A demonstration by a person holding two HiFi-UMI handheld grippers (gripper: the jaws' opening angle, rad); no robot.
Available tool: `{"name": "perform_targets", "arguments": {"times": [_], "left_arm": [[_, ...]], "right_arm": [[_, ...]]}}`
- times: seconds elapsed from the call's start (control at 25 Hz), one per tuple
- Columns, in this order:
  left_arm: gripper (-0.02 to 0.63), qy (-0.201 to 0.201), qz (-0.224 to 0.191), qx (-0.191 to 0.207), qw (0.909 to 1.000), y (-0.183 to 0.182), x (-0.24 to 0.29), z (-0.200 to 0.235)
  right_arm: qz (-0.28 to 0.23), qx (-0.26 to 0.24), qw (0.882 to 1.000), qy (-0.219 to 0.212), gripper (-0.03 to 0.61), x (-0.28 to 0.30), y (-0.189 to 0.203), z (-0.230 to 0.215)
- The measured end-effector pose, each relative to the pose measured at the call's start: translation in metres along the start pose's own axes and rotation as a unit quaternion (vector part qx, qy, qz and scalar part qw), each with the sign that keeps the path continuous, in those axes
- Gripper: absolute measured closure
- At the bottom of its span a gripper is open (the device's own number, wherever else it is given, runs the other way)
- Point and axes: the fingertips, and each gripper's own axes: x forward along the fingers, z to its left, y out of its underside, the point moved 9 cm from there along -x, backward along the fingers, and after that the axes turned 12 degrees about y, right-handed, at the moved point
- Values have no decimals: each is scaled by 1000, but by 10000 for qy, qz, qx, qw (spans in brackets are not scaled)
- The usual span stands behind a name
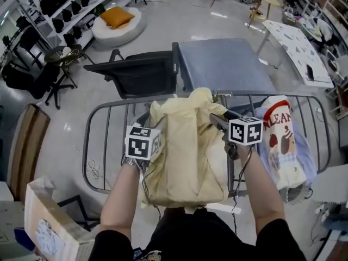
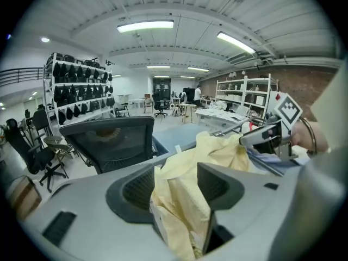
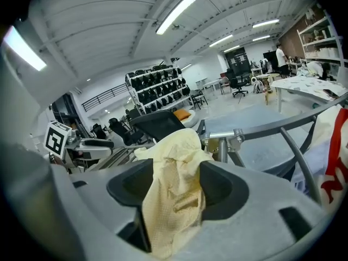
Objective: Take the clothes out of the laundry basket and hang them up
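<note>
At the nine o'clock edge of the yellow garment (image 1: 187, 156), the left gripper (image 2: 175, 194) is clamped on a bunched fold. The cloth lies draped over the drying rack (image 1: 85, 159). At three o'clock the right gripper (image 3: 174, 192) stands wide apart, fabric slack between its jaws. Light, limp and thin, the garment likely slips off rails and is best pinched at a thick edge fold.

We reach both bare arms forward, left forearm (image 1: 120, 197) and right forearm (image 1: 265, 192) roughly parallel, a gripper in each hand. Our left gripper (image 1: 149, 136) points away and downward, its jaws clamped on a fold of the yellow garment (image 1: 185, 156). Our right gripper (image 1: 219, 122), alongside it on the right, has its jaws standing wide, with the fabric hanging loose between them.
</note>
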Motion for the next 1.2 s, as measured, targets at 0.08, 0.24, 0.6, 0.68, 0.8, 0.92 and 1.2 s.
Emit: {"name": "perform_targets", "arguments": {"times": [0.08,0.24,0.6,0.68,0.8,0.92,1.2], "left_arm": [[376,-7,-9,16,10000,2,-1,-12],[380,12,-124,-6,9999,-1,-11,-35],[463,-79,-413,-134,9990,2,-33,-94],[506,-137,-527,-187,9983,5,-42,-108],[568,-230,-711,-266,9969,9,-58,-129],[591,-285,-887,-375,9949,13,-75,-150],[603,-228,-1217,-470,9912,29,-107,-181]], "right_arm": [[88,-31,9999,-64,311,-5,7,-4],[159,-36,9996,-239,310,-19,18,-7],[-473,-492,9951,-711,389,-70,15,-9],[-663,-576,9925,-852,478,-83,15,-8],[-951,-601,9874,-1111,571,-104,16,-6],[-1110,-685,9822,-1353,572,-120,17,-1],[-1299,-758,9715,-1831,574,-147,29,25]]}}
